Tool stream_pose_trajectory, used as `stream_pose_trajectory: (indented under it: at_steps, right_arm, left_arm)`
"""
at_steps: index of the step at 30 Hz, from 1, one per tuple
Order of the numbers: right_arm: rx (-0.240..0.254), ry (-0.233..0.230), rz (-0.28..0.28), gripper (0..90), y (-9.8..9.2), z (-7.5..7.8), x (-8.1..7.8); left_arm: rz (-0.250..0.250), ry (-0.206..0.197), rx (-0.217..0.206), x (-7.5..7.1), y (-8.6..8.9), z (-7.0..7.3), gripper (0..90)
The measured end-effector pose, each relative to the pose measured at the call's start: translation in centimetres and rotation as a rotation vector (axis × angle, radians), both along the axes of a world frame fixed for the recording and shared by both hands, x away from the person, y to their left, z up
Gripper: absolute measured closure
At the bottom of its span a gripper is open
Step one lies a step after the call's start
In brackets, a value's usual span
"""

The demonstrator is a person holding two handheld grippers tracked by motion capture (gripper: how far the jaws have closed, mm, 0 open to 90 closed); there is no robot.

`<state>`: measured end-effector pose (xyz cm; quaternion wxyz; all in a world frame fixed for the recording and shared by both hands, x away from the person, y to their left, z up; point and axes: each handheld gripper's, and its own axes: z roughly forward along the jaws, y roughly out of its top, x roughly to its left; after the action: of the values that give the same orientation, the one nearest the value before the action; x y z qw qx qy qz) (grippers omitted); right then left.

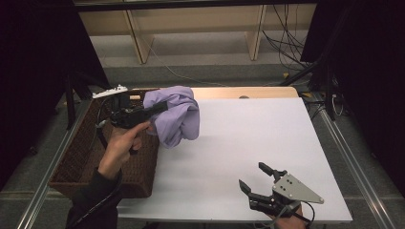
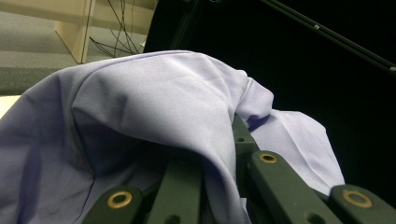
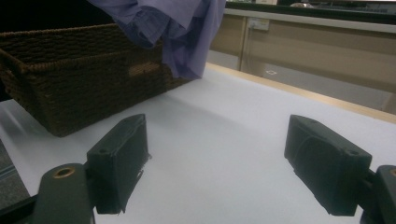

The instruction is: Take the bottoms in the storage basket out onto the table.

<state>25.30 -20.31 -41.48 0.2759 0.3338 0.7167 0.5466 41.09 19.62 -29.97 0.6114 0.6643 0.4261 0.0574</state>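
One garment in play: lilac shirt [image 1: 175,114] hung clear above basket [image 1: 83,157] edge, clenched in left gripper [image 1: 157,108] fingers. Right gripper [image 1: 254,177] idle low over white surface [image 1: 248,138], fingers released. Laying out not yet done.

Left gripper [image 1: 160,108] fingers [image 2: 243,140] buried under lilac cloth [image 2: 154,102].

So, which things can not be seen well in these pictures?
- Inside of the wicker basket: high view, partly covered by the left forearm; right gripper view shows its outer wall.
- Left gripper jaws: the lilac cloth drapes over their tips in both views.
- Cloth's full shape: bunched, cut off by frame edges in both gripper views.
- Right hand: cut off by the bottom edge, high view.
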Motion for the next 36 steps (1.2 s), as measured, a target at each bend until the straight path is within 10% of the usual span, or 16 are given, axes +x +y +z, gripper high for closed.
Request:
stream_pose_trajectory:
  at_steps: [36]
  right_arm:
    - [-0.002,-0.001,-0.003,22.2,0.0,0.0,0.0]
  left_arm:
    - [-0.088,0.024,0.070,0.4,-5.6,-1.8,85.1]
